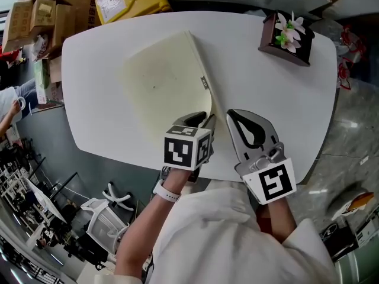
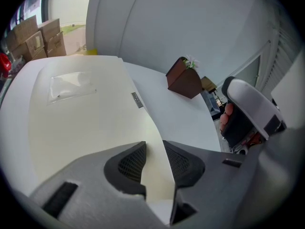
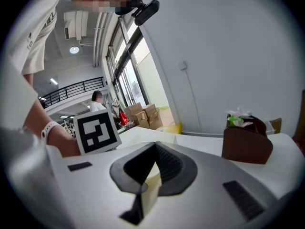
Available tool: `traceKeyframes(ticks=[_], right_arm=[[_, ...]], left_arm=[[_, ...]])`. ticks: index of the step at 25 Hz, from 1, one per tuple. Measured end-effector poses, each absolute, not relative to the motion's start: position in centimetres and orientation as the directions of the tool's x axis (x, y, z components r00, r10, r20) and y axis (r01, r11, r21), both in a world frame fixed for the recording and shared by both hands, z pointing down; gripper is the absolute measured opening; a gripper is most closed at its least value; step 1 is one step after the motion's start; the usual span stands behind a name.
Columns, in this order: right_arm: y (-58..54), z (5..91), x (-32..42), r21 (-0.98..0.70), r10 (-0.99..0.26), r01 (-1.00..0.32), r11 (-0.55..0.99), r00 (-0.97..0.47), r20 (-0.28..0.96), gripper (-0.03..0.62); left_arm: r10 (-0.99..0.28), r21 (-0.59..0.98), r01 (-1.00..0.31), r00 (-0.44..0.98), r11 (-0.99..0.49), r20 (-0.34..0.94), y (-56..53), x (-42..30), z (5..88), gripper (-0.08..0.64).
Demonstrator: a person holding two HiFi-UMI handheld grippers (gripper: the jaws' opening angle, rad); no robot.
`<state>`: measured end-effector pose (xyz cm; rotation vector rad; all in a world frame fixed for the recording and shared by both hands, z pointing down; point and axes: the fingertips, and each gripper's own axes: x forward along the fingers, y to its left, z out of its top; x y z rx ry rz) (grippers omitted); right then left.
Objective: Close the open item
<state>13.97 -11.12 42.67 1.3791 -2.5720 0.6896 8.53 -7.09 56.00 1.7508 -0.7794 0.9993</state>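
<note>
Nearest the person, the right hand-held gripper has its jaws pressed almost together, pinching a cream strip that looks like the near edge of the folder. Just beside it, the left hand-held gripper has its jaws a little spread. The near corner of the cover runs between them, but the pads do not seem to press on it. The folder lies on the white table, its near corner close to the table's near edge. The cover looks nearly down, though its edge curves upward towards the two grippers, so I judge it is not fully flat. The main risk is that one side grips while the other is loose: if the right gripper draws back without letting go, it could drag the whole folder over the smooth table towards that near edge, or peel the cover up again. If both let go while the corner is bowed, the cover may spring up and stay ajar. Pressing down only at this corner could also leave the stretch by the small tab, halfway along the edge, gaping. A sideways push would swing the far end of the folder round, though there is room for that. The box of flowers at the far right corner stands well apart and seems safe, as do the cardboard boxes beyond the table.
</note>
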Motion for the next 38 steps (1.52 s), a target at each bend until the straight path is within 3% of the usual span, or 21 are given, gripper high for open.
traceKeyframes(ticks=[4, 7, 18, 27, 38], right_arm=[[-10.8, 41.6, 14.5, -0.308, -0.761, -0.824, 0.476, -0.562, 0.325, 0.014], [-10.5, 41.1, 14.7, -0.292, -0.764, -0.825, 0.483, -0.561, 0.32, 0.015], [-8.8, 39.3, 14.1, -0.255, -0.762, -0.822, 0.509, -0.568, 0.31, 0.014], [-7.6, 35.7, 12.2, -0.2, -0.763, -0.812, 0.548, -0.584, 0.278, 0.015], [-4.9, 30.5, 9.2, -0.121, -0.749, -0.781, 0.612, -0.622, 0.229, 0.015]], left_arm=[[-0.114, 0.375, -0.842, 0.448, -0.387, 0.887, -6.7, 9.3, 55.6, 0.164], [-0.113, 0.435, -0.816, 0.507, -0.38, 0.854, -6.1, 10.4, 55.3, 0.239], [-0.254, 0.435, -0.812, 0.548, -0.388, 0.797, -7.0, 9.0, 52.0, 0.24], [-0.464, 0.352, -0.858, 0.501, -0.373, 0.731, -7.3, 5.6, 46.6, 0.079], [-0.71, 0.285, -0.883, 0.469, -0.373, 0.526, -5.8, 1.6, 36.2, 0.035]])
